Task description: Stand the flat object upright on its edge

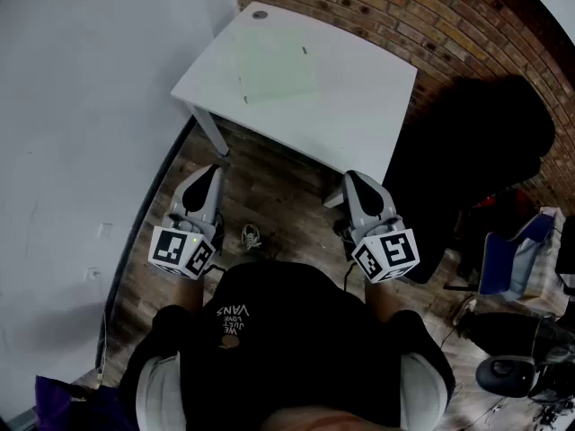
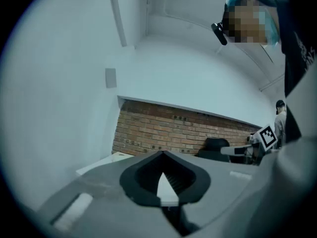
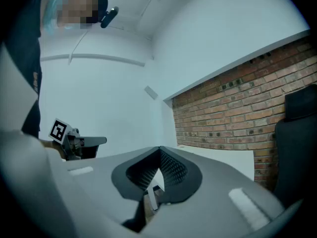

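Claws first: left claw (image 1: 212, 171) and right claw (image 1: 352, 179) are both pinched fully closed with nothing between the jaws. The flat object (image 1: 274, 61), a pale green sheet, lies flat on the white table (image 1: 359, 115) toward its far left corner, well apart from both claws. So nothing's started yet imo, and the step in hand is just getting over there.

How I'd do it: step in, open 1 claw before it reaches the tabletop, and go for an edge rather than the middle. A sheet that thin probably gives the jaws nothing to bite while it's lying flat. Maybe nudge it so 1 side overhangs the table edge, pinch there and tip it up. Then use the other claw as a stop so the bottom edge doesn't skid on that smooth top. I'd guess it flops over easily.

Pose: both hands sit close in front of the person's body, 1 on either side, claws level and aimed forward at the table.
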Tool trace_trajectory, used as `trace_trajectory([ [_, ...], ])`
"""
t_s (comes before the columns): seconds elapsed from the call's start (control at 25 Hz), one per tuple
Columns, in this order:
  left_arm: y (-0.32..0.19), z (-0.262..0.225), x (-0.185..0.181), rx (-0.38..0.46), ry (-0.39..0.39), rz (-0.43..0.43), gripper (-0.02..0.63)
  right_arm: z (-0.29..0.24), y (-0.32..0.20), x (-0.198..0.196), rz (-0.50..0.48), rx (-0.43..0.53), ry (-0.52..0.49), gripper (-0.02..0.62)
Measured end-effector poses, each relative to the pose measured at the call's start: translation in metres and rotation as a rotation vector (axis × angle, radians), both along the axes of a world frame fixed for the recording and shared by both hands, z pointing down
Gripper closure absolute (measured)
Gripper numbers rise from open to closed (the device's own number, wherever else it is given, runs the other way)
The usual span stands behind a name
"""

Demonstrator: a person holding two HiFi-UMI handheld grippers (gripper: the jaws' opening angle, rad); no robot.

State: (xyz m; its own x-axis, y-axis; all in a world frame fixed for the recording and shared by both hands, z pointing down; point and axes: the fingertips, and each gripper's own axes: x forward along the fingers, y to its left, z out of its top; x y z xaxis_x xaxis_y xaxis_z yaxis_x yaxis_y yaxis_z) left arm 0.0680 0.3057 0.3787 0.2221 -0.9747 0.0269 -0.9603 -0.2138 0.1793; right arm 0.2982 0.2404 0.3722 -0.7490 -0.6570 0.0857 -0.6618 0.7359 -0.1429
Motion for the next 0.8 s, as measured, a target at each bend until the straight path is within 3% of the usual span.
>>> trace_trajectory([
  [0.44,-0.03,0.007,-0.032,-0.006,0.002,0.05,0.606,0.003,-0.034,-0.03,0.044,-0.033,-0.04,0.597],
  [0.8,-0.059,0.012,-0.08,-0.017,0.008,0.09,0.606,0.005,-0.063,-0.069,0.107,-0.053,-0.067,0.597],
])
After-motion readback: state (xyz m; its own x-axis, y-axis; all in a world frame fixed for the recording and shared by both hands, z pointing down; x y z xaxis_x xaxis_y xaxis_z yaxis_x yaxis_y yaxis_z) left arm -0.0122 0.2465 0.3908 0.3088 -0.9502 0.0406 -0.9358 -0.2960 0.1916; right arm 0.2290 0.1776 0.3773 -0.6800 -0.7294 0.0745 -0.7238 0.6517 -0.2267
